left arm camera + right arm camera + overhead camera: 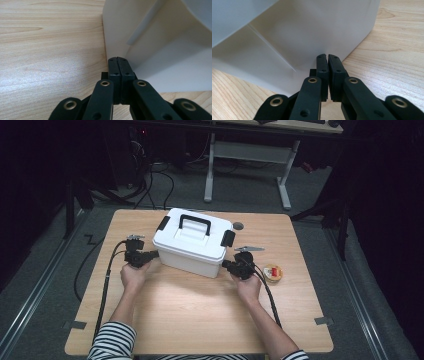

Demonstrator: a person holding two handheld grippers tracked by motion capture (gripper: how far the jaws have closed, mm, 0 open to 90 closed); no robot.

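Note:
A white plastic box (192, 247) with a black handle and black side latches stands on the wooden table (200, 310). My left gripper (152, 254) rests against the box's left end, jaws shut with nothing between them. In the left gripper view the closed tips of my left gripper (117, 58) meet the white box (160, 50) wall near its bottom corner. My right gripper (226, 264) presses at the box's right end, also shut and empty. In the right gripper view my right gripper (327, 55) touches the white box (299, 32) wall low down.
A small round red and yellow object (273, 273) lies on the table right of my right hand. A grey round mark (238, 226) sits behind the box. Cables trail from both grippers toward the table's front edge. A desk frame (250, 165) stands beyond the table.

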